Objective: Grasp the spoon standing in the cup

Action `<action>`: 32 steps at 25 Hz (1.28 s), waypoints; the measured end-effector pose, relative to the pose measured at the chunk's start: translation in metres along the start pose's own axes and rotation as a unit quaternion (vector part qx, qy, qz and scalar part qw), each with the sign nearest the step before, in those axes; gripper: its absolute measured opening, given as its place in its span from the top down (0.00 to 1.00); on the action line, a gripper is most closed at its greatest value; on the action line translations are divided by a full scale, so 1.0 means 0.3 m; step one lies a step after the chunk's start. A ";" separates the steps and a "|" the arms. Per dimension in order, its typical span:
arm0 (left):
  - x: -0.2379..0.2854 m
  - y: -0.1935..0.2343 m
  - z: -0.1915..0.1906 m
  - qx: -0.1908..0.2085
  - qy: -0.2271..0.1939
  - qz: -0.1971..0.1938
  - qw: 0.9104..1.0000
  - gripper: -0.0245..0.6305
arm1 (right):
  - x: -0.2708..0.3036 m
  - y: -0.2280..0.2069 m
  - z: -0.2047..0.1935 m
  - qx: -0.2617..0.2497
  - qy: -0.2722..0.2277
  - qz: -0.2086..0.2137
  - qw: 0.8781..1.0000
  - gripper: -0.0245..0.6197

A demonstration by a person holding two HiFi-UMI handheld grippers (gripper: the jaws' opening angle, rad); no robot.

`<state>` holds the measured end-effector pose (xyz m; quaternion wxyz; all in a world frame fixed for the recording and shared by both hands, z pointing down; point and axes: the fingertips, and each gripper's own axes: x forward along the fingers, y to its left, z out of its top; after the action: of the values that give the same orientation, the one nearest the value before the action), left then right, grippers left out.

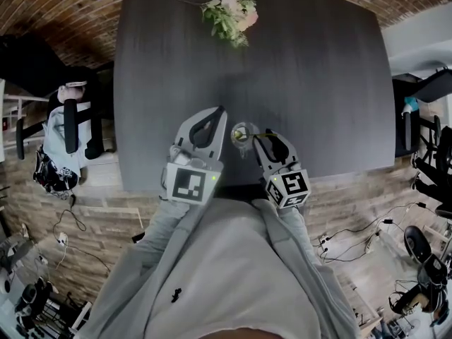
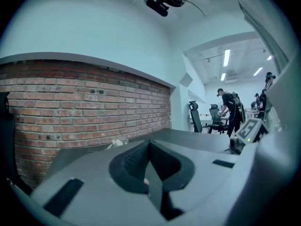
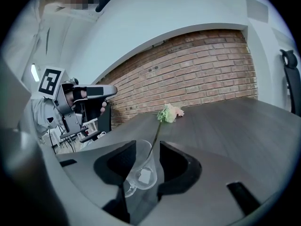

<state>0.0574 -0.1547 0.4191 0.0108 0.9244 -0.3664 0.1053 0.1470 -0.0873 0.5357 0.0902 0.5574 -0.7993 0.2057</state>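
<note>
While the right gripper (image 3: 143, 149) holds its jaws apart and grips nothing, the glass cup (image 3: 139, 172) stands at their tips, lower centre, with the spoon (image 3: 154, 136) leaning inside it. Left gripper (image 2: 149, 146): jaws together, empty. Flowers (image 1: 232, 14) lie at the table's (image 1: 318, 83) top-centre edge.

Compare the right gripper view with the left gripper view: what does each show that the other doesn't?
Right only: the cup with the spoon standing in it, between open jaws. Left only: shut jaws with nothing between them, and a person standing far off. Both: the table and the brick wall.
</note>
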 end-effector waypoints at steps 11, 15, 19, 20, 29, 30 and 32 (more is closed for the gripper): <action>0.013 0.002 -0.002 -0.006 -0.002 0.001 1.000 0.94 | 0.005 0.013 -0.001 -0.012 0.009 0.008 1.000 0.79; 0.018 0.003 -0.011 -0.004 0.000 0.002 1.000 0.94 | 0.008 0.004 0.002 -0.014 0.009 0.004 1.000 0.86; 0.021 0.006 -0.010 -0.003 0.003 0.002 1.000 0.94 | 0.010 0.002 0.010 -0.009 0.007 0.008 1.000 0.90; 0.022 0.007 -0.010 -0.002 0.004 0.003 1.000 0.94 | 0.011 0.003 0.012 -0.006 0.006 0.011 1.000 0.90; 0.026 0.006 -0.007 0.003 0.001 0.001 1.000 0.94 | 0.018 0.024 0.030 0.006 -0.005 0.036 0.999 0.93; 0.025 0.005 -0.006 0.004 0.000 0.000 1.000 0.94 | 0.018 0.024 0.031 0.006 -0.005 0.036 0.999 0.93; 0.025 0.007 -0.003 0.004 -0.002 0.001 1.000 0.94 | 0.018 0.025 0.035 0.005 -0.006 0.038 0.999 0.93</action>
<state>0.0611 -0.1611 0.4214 0.0066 0.9242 -0.3670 0.1050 0.1391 -0.0941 0.5265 0.0750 0.5279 -0.8196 0.2099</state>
